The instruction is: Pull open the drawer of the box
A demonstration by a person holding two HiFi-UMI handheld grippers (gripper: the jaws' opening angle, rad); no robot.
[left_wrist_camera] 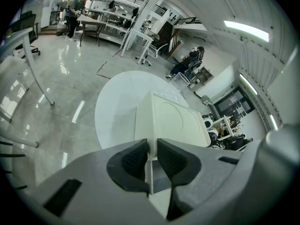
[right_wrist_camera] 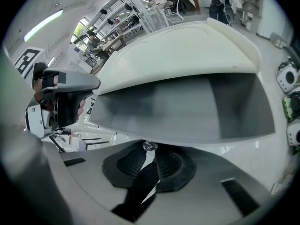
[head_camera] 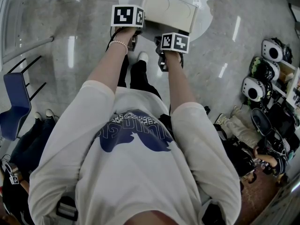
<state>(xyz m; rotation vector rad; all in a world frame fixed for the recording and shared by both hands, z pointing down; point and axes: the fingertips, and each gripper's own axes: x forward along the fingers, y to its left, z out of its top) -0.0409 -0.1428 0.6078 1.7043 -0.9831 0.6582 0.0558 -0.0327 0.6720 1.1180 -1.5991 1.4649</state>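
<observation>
- Looking down from the head view: risked dragging the whole box [head_camera: 168, 12] across the round table [head_camera: 201, 22], given a pull stronger than the bracing hold. Found the left tongs [head_camera: 137, 28] at the near left corner of the box and the right tongs [head_camera: 171, 34] at its front, both touching it, jaws tucked under marker cubes.
- Turning to the left gripper view: risked slipping off, with only a thin white edge of the box [left_wrist_camera: 173, 121] pinched. Showed the left tongs [left_wrist_camera: 152, 156] nearly together, pads pressed on either side of that edge, nothing else held. Placed the box on the table [left_wrist_camera: 117, 111], close to the near rim.
- Moving to the right gripper view: risked losing the small metal knob [right_wrist_camera: 150, 146], round, shiny and seated only at the pad tips, under a crooked or jerky pull. Showed the right tongs [right_wrist_camera: 150, 156] closed to a narrow gap and clamped on that knob. Revealed the drawer [right_wrist_camera: 187, 111] already partly out, grey inside open beneath the white top of the box [right_wrist_camera: 187, 46], probably with more travel left. Caught the left tongs [right_wrist_camera: 65, 95] bracing the box at the far left.
</observation>
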